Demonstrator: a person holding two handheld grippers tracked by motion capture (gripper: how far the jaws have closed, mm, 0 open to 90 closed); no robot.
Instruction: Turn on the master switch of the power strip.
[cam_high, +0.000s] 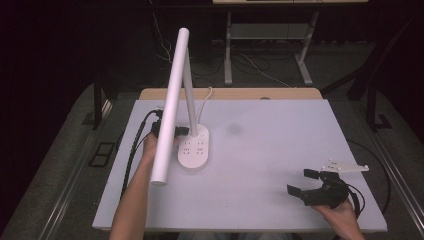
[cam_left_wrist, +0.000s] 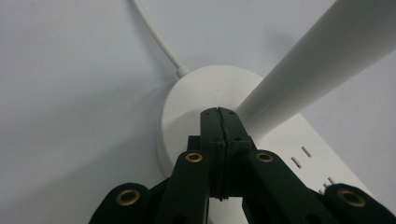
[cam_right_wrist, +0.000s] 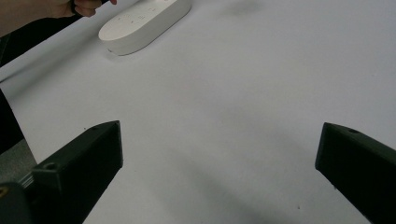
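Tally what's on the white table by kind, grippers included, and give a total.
Desk lamp with socket base: 1
White power cord: 1
Grippers: 2, left gripper and right gripper
Total: 4

White desk lamp (cam_high: 192, 145) — oval socket base flat, arm upright — table's left-centre

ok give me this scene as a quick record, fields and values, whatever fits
surface: white table top
main object: white desk lamp, oval base with socket slots, standing left of centre
lamp cord: white cable running from the rear of the base
left tongs: jaws pressed together, tips at the foot of the lamp's stem, over the base; contact unclear
right tongs: jaws wide apart, holding nothing, near the table's front right corner
right hand: holds the right tongs from below
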